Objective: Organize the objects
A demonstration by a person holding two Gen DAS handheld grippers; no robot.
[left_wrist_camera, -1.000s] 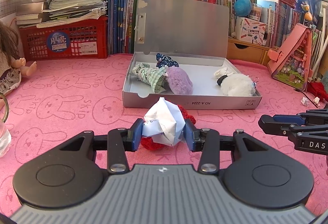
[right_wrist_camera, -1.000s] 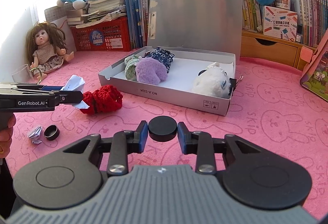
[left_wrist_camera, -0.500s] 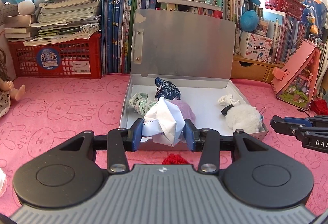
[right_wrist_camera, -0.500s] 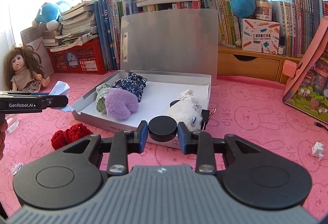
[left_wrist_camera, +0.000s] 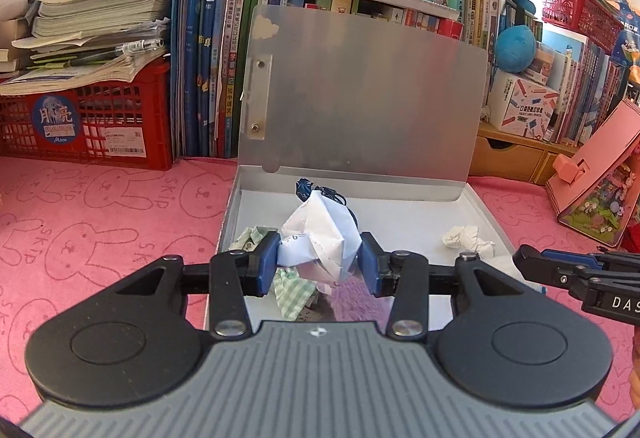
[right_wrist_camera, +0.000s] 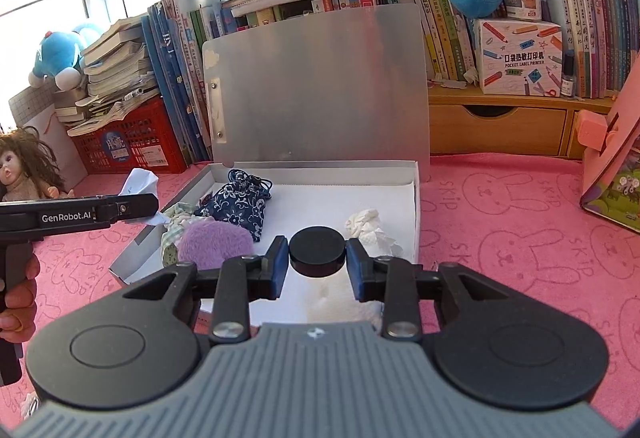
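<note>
Two loads in my fingers. Left gripper (left_wrist_camera: 319, 256) clamped on crumpled paper wad (left_wrist_camera: 320, 238), hanging over near-left part of open box (left_wrist_camera: 486, 215). Paper light, soft, crushes easily; side pinch across bulk suits it, no more squeeze needed. Right gripper (right_wrist_camera: 317, 262) closed on black round cap (right_wrist_camera: 317, 251), held by its rim over box's near middle. Cap stiff, smooth, likely slippery; keep grip across widest part. Beyond, inside box: purple plush (right_wrist_camera: 214, 242), checked cloth (right_wrist_camera: 173, 224), blue floral pouch (right_wrist_camera: 240, 203), white tissue (right_wrist_camera: 370, 228). Lid (right_wrist_camera: 320, 85) upright behind.
</note>
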